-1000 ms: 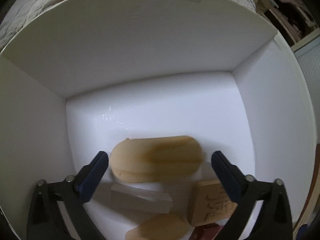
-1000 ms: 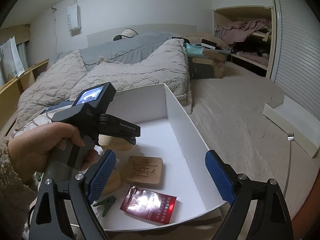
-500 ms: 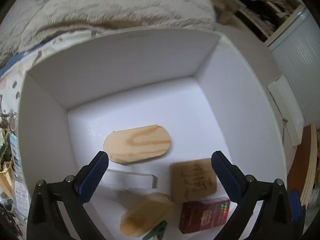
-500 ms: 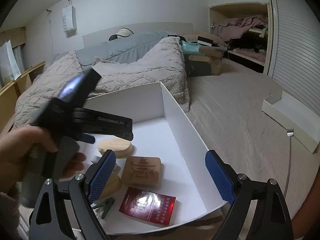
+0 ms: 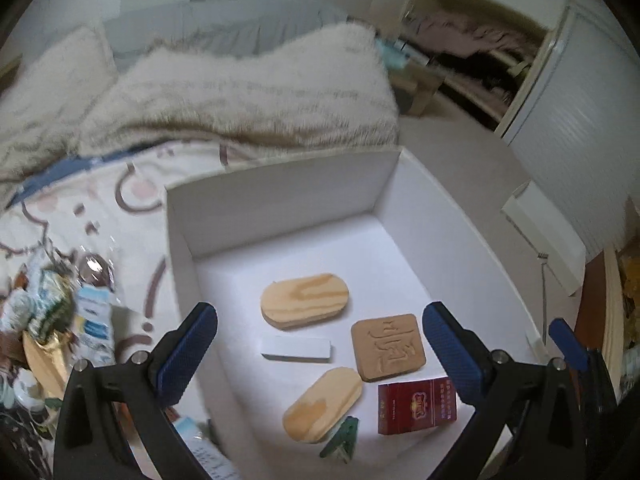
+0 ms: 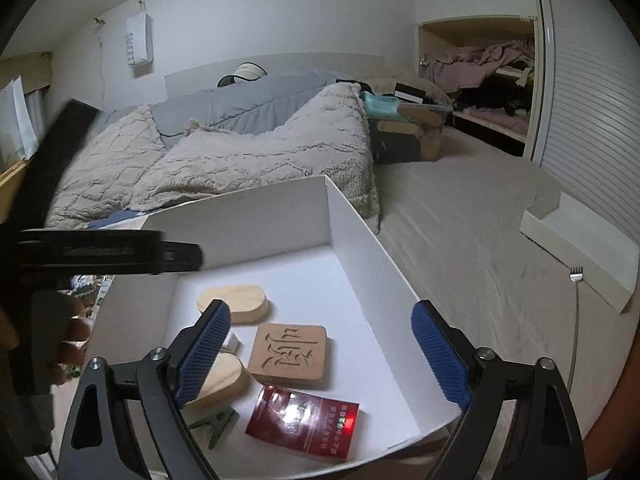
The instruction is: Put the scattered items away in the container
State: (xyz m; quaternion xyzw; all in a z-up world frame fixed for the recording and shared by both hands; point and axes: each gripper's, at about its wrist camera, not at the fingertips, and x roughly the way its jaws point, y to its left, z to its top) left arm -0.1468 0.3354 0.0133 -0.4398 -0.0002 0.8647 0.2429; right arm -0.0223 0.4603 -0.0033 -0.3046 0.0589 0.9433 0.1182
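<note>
While your left tongs [image 5: 320, 344] hang spread and empty above the white box [image 5: 280, 184] on the bed, your right tongs [image 6: 320, 344] are opening, nothing between them. Wooden blocks [image 5: 305, 300] lie flat inside; clutter [image 5: 52, 308] waits beside its left wall.

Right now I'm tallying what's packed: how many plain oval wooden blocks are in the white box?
2. One oval block lies toward the box's back wall; the other lies nearer the front, beside the green clip. None looks hidden.
</note>
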